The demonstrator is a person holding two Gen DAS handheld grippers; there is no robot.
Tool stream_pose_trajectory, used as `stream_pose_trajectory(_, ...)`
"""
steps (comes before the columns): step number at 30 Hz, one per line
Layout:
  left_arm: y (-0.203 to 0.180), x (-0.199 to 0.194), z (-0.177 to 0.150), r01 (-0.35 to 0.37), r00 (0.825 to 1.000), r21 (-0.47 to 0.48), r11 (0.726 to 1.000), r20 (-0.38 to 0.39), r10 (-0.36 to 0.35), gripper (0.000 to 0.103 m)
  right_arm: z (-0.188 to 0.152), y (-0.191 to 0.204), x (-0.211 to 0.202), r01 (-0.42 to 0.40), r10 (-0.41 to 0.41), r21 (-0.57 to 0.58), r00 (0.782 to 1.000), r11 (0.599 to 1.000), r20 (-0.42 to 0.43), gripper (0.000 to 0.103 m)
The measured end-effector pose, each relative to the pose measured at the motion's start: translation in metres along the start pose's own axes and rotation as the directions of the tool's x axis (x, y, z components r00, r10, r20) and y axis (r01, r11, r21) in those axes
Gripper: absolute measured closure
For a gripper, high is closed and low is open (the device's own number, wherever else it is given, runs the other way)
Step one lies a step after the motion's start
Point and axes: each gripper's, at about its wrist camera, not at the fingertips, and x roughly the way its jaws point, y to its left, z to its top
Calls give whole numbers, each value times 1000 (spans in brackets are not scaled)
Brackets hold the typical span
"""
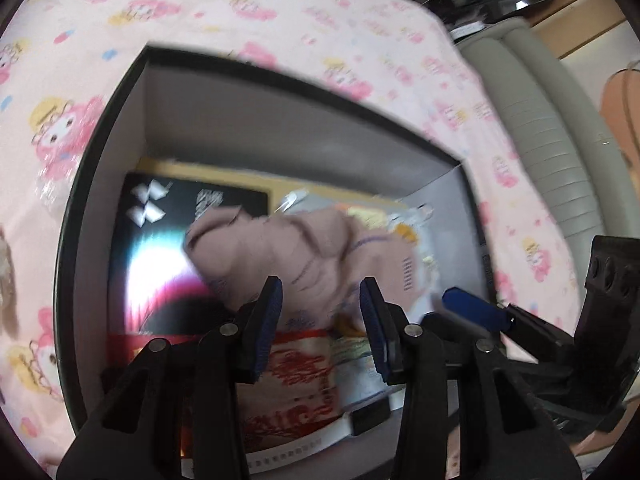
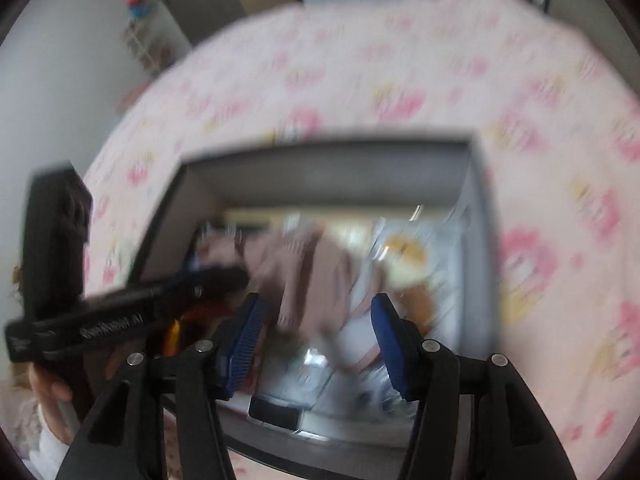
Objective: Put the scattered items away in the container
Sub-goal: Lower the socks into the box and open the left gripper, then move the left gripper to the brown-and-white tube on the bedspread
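I see both the left gripper (image 1: 320, 312) and right gripper (image 2: 316, 332) with jaws apart, gripping nothing, above the mauve cloth (image 1: 272, 248) lying in the box (image 1: 256, 120).

Open-topped box, crowded floor

The box (image 1: 100, 184) on the pink bedsheet (image 1: 280, 8) stands open above; its dark walls hem in every side. Inside, a crumpled mauve cloth (image 1: 280, 248) heaps over books (image 1: 160, 240) and packets (image 1: 404, 232), and both grippers crowd the near edge.
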Motion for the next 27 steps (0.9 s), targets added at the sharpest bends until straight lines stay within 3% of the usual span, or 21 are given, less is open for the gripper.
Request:
stream_pose_trajectory(3,8,4,-4,-19,999,-18,1000,-26,18,62,-5,-1,25,72,-71,15,996,997,-53,51)
stream_pose_trajectory(6,10,2,-4,-18,1000,-14,1000,-19,17,62,-2,-2,25,102,-101,16,994,995,-41,51)
stream_pose_trajectory(11,0,-33,-17,52,994,49,997,90,-57,62,-1,10,-8,126,-127,10,990,992,54,51)
stream_pose_trajectory(17,-33,-102,-49,29,967,185,982,244,-75,55,-17,48,-83,284,-273,-12,931,959,241,49)
stream_pose_trajectory(20,-51,-130,-67,41,955,229,973,276,-105,50,-35,62,-117,259,-247,1,922,966,298,45)
stream_pose_trajectory(27,-74,-171,-104,-26,941,309,951,329,-81,47,-69,86,-159,237,-225,11,903,971,365,44)
